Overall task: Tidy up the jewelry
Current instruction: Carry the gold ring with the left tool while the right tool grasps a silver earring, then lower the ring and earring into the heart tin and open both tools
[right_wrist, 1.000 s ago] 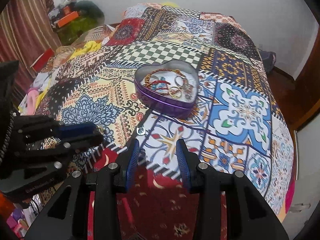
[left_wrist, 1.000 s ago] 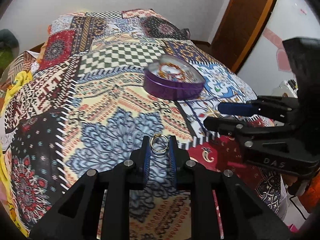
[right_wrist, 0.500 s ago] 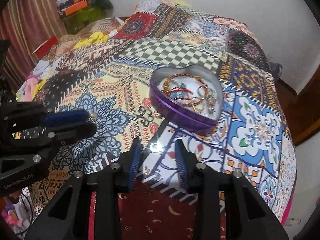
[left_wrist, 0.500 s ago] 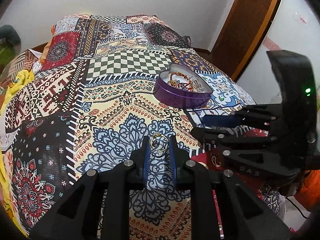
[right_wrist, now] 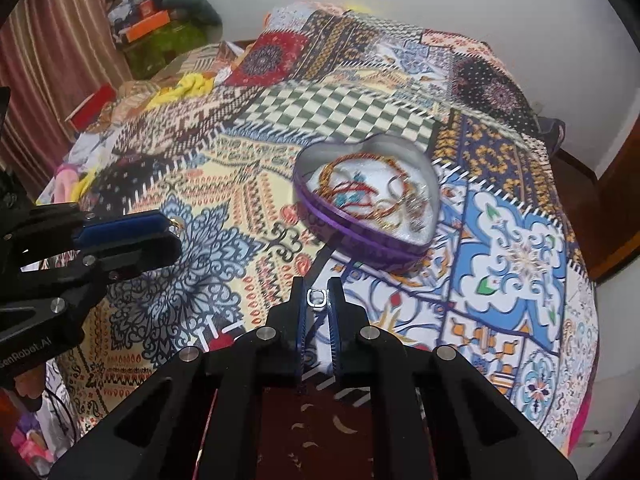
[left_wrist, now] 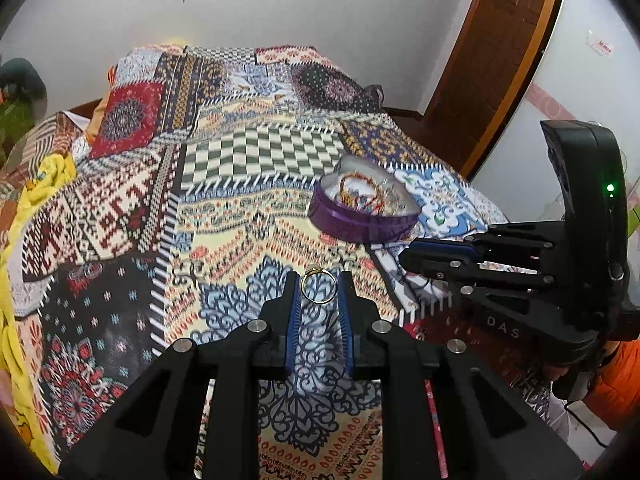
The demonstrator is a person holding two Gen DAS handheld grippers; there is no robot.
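My left gripper (left_wrist: pixel 319 285) is shut on a gold ring (left_wrist: pixel 318 289), held upright between its blue pads above the patterned bedspread. My right gripper (right_wrist: pixel 317 295) is shut on a small silver ring (right_wrist: pixel 317 297) pinched at its fingertips. A purple heart-shaped tin (left_wrist: pixel 362 212) holding bangles and other jewelry sits on the bed beyond both grippers; it appears just ahead of the right gripper as the tin (right_wrist: pixel 362 236). The right gripper (left_wrist: pixel 416 256) shows from the side at the right of the left wrist view, and the left gripper (right_wrist: pixel 168 232) at the left of the right wrist view.
The patchwork bedspread (left_wrist: pixel 248 208) covers the whole bed. Clear loose rings (left_wrist: pixel 86 272) lie on its dark patch at the left. Yellow cloth (left_wrist: pixel 44 184) is bunched at the left edge. A wooden door (left_wrist: pixel 496 56) stands at the back right, clutter (right_wrist: pixel 160 20) and a curtain at the far left.
The right gripper's jaws closed onto the small silver ring that lay on the bedspread and lifted it. The left gripper kept its hold on the gold ring; both views tilted upward.
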